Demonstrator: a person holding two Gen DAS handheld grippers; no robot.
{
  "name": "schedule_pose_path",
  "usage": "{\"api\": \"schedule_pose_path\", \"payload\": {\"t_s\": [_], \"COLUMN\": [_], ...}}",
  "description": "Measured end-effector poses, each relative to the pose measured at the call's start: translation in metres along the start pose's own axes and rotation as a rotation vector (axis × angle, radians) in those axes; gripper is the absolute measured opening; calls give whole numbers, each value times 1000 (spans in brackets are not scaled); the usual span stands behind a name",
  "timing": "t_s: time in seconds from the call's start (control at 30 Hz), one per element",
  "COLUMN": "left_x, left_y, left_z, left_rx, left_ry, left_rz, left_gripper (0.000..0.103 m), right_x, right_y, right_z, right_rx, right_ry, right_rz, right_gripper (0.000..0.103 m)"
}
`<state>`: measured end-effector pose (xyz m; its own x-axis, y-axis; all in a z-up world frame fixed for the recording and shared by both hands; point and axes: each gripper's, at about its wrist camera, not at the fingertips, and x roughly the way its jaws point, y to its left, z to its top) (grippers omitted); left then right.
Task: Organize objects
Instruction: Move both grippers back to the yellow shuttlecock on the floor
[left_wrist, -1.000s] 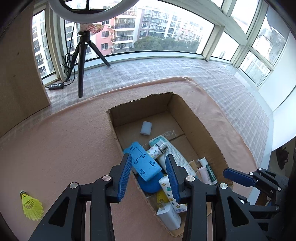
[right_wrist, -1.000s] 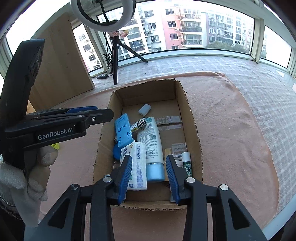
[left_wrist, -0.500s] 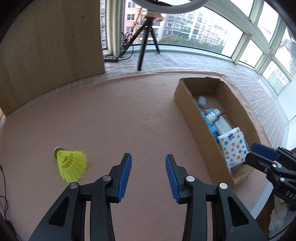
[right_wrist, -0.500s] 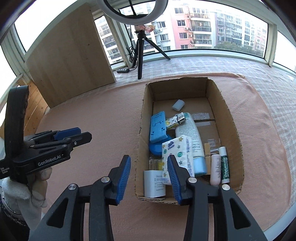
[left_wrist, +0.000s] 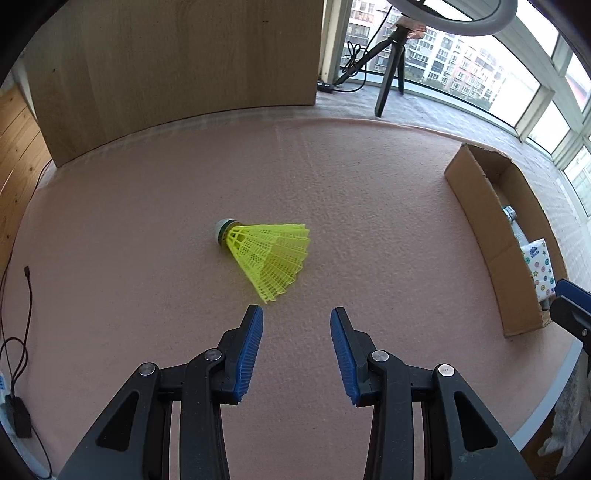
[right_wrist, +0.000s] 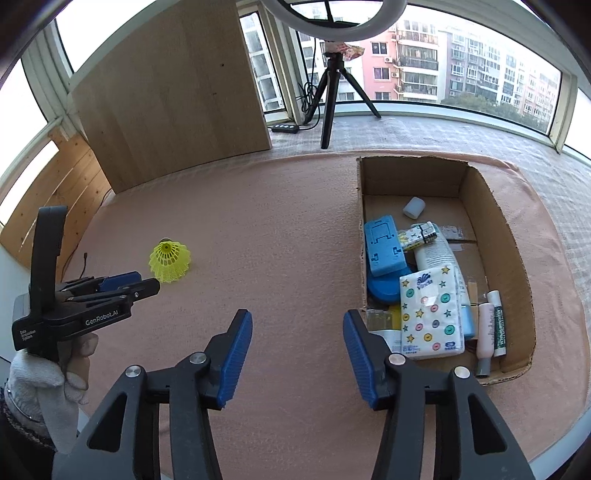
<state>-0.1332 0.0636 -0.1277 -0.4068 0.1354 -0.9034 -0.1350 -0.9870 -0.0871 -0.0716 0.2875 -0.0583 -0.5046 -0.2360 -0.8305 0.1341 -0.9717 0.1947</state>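
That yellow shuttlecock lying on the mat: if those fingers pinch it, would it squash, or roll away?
The shuttlecock looks very light: its skirt is thin open plastic mesh, so it would probably flex under a pinch. It lies on its side, and being cone-shaped, a nudge would likely swing it in a curve around its rounded cap. The left gripper is open just short of it.

Shuttlecock (left_wrist: 267, 254) alone on the mat (left_wrist: 369, 206), lying on its side, cork toward ten o'clock. Just short of its skirt, at six o'clock, left gripper (left_wrist: 296, 319), nothing between the jaws. Well apart at three o'clock, cardboard box (right_wrist: 517, 258) with tissue pack (right_wrist: 430, 312), phone stand (right_wrist: 382, 249) and tubes (right_wrist: 491, 326) inside. Beyond the mat at twelve o'clock, tripod (right_wrist: 332, 96) beside wooden board (right_wrist: 173, 92).
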Motion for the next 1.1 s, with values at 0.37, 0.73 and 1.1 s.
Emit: {"api": "schedule_pose_path", "payload": {"t_s": [0.37,0.73,1.1], "left_x": [9,19,42], "left_y": [38,49,59], "left_z": [-3,-2,9], "left_rx": [-56,-63,-29], "left_ry": [5,-1,23], "left_rz": [-32,-100,-108], "left_gripper": [47,69,67], "right_x": [17,69,142], "right_y": [42,80,117], "right_z": [0,39,62], "right_rx": [-46,-111,-228], "right_ry": [44,87,194], "right_rz": [-4,115,158], "right_gripper": [61,61,42]}}
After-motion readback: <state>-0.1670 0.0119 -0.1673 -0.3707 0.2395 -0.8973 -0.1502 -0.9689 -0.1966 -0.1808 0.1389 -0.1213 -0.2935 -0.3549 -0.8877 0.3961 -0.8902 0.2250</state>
